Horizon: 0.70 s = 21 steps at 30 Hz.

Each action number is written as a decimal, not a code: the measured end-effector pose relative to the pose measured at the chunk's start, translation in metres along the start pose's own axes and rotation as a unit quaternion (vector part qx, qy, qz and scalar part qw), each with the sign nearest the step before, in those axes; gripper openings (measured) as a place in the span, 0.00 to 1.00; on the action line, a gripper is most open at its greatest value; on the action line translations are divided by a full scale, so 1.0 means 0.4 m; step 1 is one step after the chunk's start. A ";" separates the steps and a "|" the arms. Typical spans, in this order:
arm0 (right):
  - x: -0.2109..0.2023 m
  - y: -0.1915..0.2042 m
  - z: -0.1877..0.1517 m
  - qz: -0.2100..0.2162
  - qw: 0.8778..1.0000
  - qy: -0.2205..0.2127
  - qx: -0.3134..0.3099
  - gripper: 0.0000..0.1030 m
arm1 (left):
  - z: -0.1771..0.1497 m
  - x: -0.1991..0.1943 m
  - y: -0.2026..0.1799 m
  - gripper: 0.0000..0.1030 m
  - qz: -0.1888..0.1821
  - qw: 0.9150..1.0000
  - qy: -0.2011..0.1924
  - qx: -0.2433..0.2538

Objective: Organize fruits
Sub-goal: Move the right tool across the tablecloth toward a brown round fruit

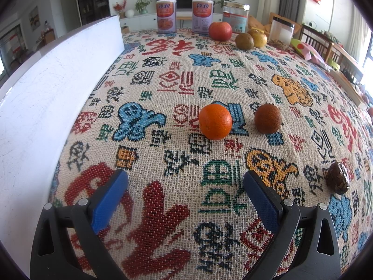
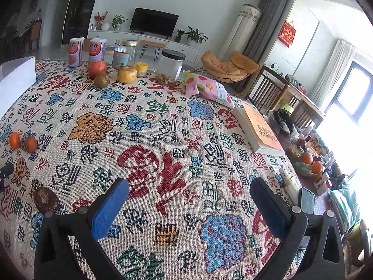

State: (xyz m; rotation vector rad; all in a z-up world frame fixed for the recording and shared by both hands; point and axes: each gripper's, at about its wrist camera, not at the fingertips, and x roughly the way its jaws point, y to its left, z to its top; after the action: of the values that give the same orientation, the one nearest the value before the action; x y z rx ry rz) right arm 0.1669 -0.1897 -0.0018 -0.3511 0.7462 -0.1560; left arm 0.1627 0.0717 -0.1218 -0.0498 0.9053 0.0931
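A bright orange round mandarin [image 1: 215, 121] lies on the woven patterned tablecloth [image 1: 177, 210] just beside a duller brownish-orange round fruit [image 1: 267, 118], the two apart but close, ahead of the left gripper [image 1: 185, 186]. A dark brown wrinkled fruit [image 1: 338, 178] sits off to the right of that gripper's fingers. At the far edge of the table a red apple [image 1: 220, 30], a greenish-brown round fruit [image 1: 244, 41] and a yellow-orange round fruit [image 1: 257, 37] cluster near two purple-and-orange cans [image 1: 166, 16] and a clear jar [image 1: 235, 16]. A white box [image 1: 46, 88] runs along the left. The left gripper hovers with its blue-padded fingers spread wide and holding nothing. The right gripper [image 2: 189, 191] is likewise wide open and empty, over bare cloth, with an orange-covered book [image 2: 261, 129] and a pink snack bag [image 2: 209, 88] beyond it.
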 end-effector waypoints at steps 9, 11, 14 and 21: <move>-0.097 -0.006 0.052 -0.055 0.998 -0.033 -0.029 1.00 | 0.000 0.000 0.000 0.97 0.000 1.000 0.000 0.000; -0.106 -0.010 0.060 -0.062 0.997 -0.036 -0.028 1.00 | 0.000 0.000 0.000 0.97 0.000 1.000 0.000 0.000; -0.116 -0.013 0.065 -0.067 0.997 -0.037 -0.028 1.00 | 0.000 0.000 0.000 0.97 0.000 1.000 0.000 0.000; -0.106 -0.021 0.059 -0.075 0.996 -0.025 -0.026 1.00 | 0.000 0.000 0.000 0.97 0.000 1.000 0.000 0.000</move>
State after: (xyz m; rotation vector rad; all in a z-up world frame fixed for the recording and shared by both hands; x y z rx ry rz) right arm 0.1522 -0.1803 0.0444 -0.4603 0.6759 -0.2694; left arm 0.1627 0.0716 -0.1219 -0.0499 0.9055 0.0931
